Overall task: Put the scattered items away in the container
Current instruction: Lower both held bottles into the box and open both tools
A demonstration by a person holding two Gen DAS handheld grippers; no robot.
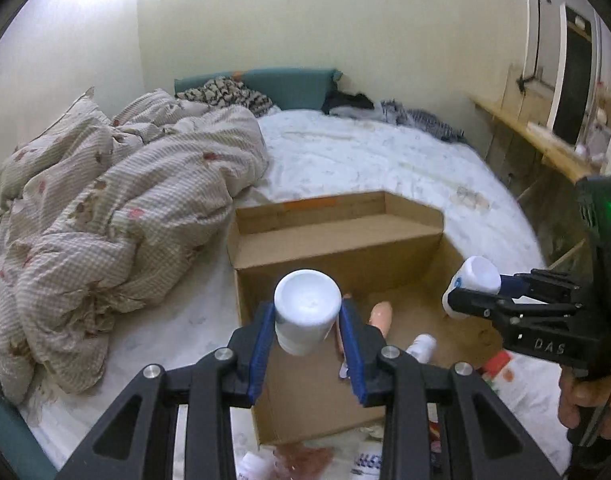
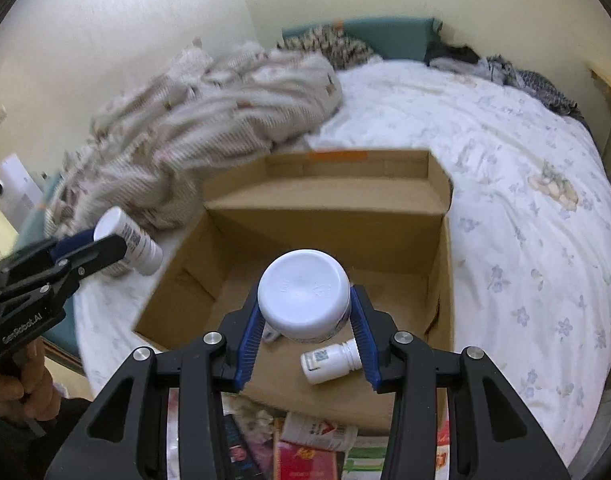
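Cardboard, plain brown, is filling the middle of both views: the open box point(image 1: 337, 240) is sitting on the white flowered bedsheet point(image 1: 345, 152), its flaps folded out; I am looking down into it along both sets of fingers.

My left gripper point(image 1: 307, 320) is clamping a narrow white bottle point(image 1: 307, 308) between its blue pads, base towards the camera; in the right wrist view that same bottle point(image 2: 135, 242) is showing a barcode label and is hanging beside the box's left wall, over the sheet rather than over the opening, and the left gripper point(image 2: 105, 246) is closed across it.

My right gripper point(image 2: 305, 320) is squeezing a wider white jar point(image 2: 304, 292), bottom up, above the box floor; from the left wrist view the jar point(image 1: 471, 280) is poking out of the right gripper point(image 1: 465, 294) over the box's right edge.

Inside the box a small white pill bottle point(image 2: 331, 362) is lying on its side on the cardboard; a peach-coloured tube point(image 1: 379, 314) is lying near it, partly hidden behind my left fingers.

Just in front of the box, coloured packets point(image 2: 305, 456) and another white bottle point(image 2: 317, 432) are lying scattered on the sheet; a rumpled checked quilt point(image 1: 117, 200) is heaped to the left of the box; a hand point(image 1: 585, 400) is gripping the right handle.
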